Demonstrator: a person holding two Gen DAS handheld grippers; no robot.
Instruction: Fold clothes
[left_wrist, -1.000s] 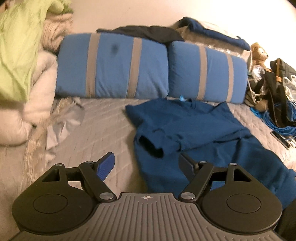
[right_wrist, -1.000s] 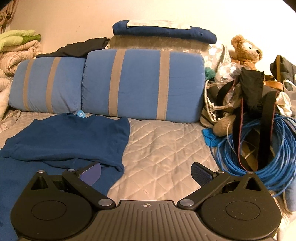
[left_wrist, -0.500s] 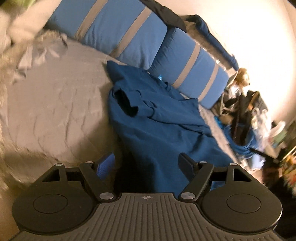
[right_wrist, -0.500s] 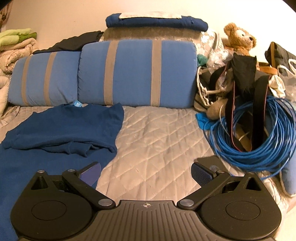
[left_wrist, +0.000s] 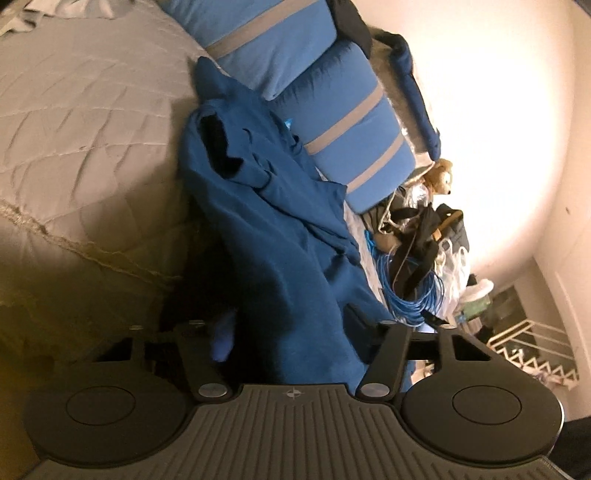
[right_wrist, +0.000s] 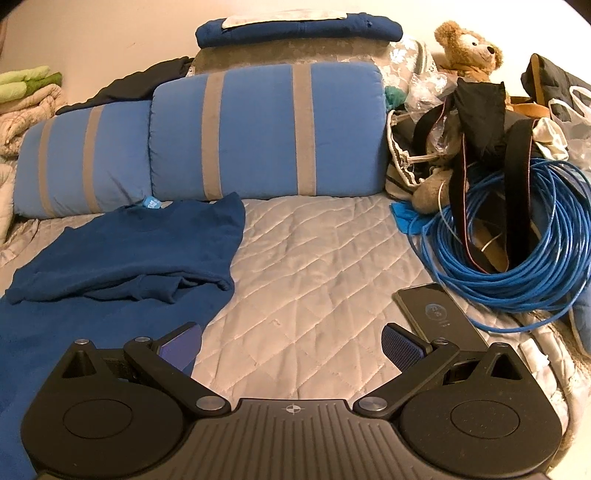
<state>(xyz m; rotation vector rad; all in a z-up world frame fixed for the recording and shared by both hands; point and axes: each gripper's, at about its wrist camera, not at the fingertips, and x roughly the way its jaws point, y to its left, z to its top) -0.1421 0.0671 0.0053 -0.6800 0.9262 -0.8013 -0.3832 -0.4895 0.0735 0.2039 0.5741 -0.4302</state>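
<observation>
A dark blue shirt (left_wrist: 273, 229) lies crumpled on the grey quilted bed (left_wrist: 85, 122), its collar toward the pillows. My left gripper (left_wrist: 295, 336) is rolled sideways and open, its jaws on either side of the shirt's near edge; the fabric fills the gap between them. In the right wrist view the shirt (right_wrist: 122, 258) lies at the left with a sleeve folded over its body. My right gripper (right_wrist: 291, 343) is open and empty, low over bare quilt (right_wrist: 317, 266) beside the shirt's right edge.
Two blue pillows with grey stripes (right_wrist: 236, 136) line the back. A coil of blue cable (right_wrist: 517, 258), black straps, bags and a teddy bear (right_wrist: 469, 44) crowd the right. A phone (right_wrist: 439, 314) lies by my right finger. Folded blankets (right_wrist: 26, 92) sit far left.
My left gripper has rolled sideways and dropped to the shirt's near edge, which now lies between its jaws. My right gripper has moved forward and lower; the phone has come into view.
</observation>
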